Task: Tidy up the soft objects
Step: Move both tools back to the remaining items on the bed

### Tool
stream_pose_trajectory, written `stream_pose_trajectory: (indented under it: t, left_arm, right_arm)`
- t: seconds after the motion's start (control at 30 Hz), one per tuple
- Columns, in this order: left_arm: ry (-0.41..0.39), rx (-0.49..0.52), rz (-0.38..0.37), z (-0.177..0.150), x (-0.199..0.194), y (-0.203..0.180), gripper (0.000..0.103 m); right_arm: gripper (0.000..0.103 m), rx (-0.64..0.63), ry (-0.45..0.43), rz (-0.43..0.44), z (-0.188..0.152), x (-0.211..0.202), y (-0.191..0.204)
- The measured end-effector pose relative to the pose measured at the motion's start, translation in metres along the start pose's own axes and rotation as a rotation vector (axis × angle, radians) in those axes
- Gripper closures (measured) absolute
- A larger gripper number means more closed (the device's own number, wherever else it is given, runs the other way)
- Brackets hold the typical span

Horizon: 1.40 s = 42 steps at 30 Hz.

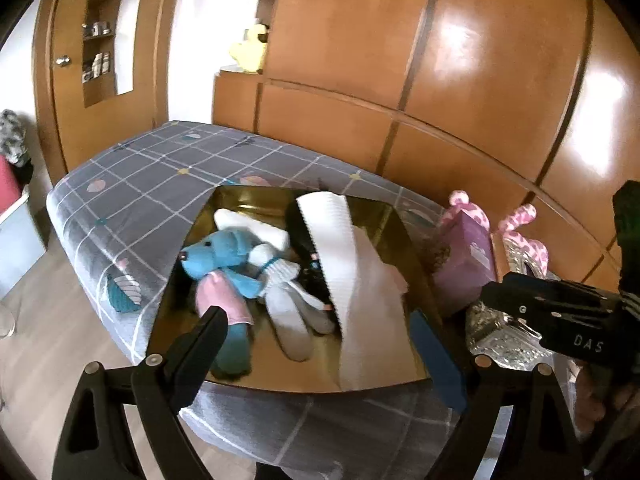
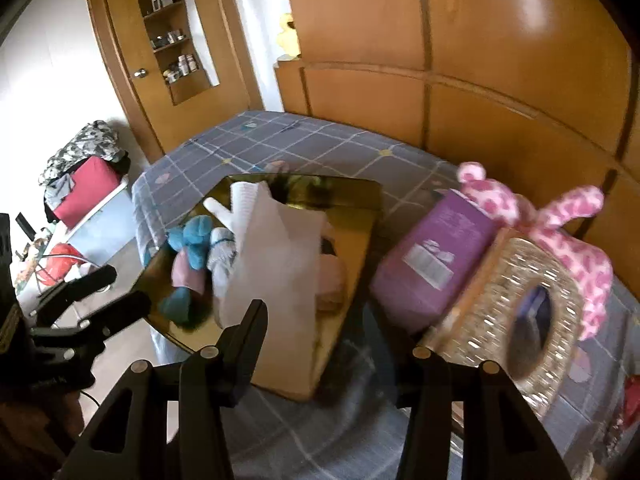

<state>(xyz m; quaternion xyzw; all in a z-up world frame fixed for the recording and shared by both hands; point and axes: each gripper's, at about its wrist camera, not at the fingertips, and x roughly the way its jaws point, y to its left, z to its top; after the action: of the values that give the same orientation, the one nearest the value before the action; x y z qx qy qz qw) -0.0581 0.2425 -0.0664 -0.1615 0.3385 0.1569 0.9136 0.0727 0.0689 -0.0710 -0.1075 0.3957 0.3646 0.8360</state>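
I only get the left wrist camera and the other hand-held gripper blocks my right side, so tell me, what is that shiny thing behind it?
Observer: A woven basket with an oval opening in its side, beside the purple box.
Operator: Where does the pink plush lie?
Observer: The pink spotted plush drapes over the basket's far top edge.
Operator: Anything behind the white cloth?
Observer: A pale pink soft item lies in the gold box, right of the white cloth.
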Motion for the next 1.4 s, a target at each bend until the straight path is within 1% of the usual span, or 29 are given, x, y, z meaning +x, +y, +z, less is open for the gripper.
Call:
stream_pose_trajectory:
  t: [0.2,0.5,0.73,0.9,1.1,1.17,1.3,1.4]
  left_arm:
    - [0.006,0.047,-0.019,-0.003,-0.002,-0.019,0.010]
    - [0.005,0.127,-0.057,-0.006,-0.006,-0.050,0.010]
    - [0.006,0.182,-0.082,-0.008,-0.008,-0.070,0.010]
    - [0.010,0.223,-0.106,-0.009,-0.008,-0.088,0.010]
    - [0.011,0.285,-0.151,-0.009,-0.010,-0.115,0.010]
    - [0.013,0.309,-0.175,-0.008,-0.010,-0.128,0.010]
    - [0.017,0.357,-0.229,-0.009,-0.011,-0.153,0.010]
    - [0.031,0.406,-0.278,-0.013,-0.011,-0.176,0.010]
  right_arm:
    - [0.053,0.056,-0.018,-0.043,-0.019,-0.018,-0.029]
    - [0.053,0.171,-0.030,-0.133,-0.049,-0.045,-0.086]
    - [0.053,0.260,-0.039,-0.226,-0.073,-0.069,-0.135]
    - [0.053,0.359,-0.059,-0.307,-0.098,-0.099,-0.180]
    - [0.053,0.493,-0.097,-0.459,-0.133,-0.146,-0.239]
    - [0.053,0.553,-0.119,-0.529,-0.147,-0.162,-0.260]
    - [0.053,0.754,-0.173,-0.660,-0.187,-0.194,-0.305]
    - [0.053,0.926,-0.217,-0.763,-0.227,-0.216,-0.337]
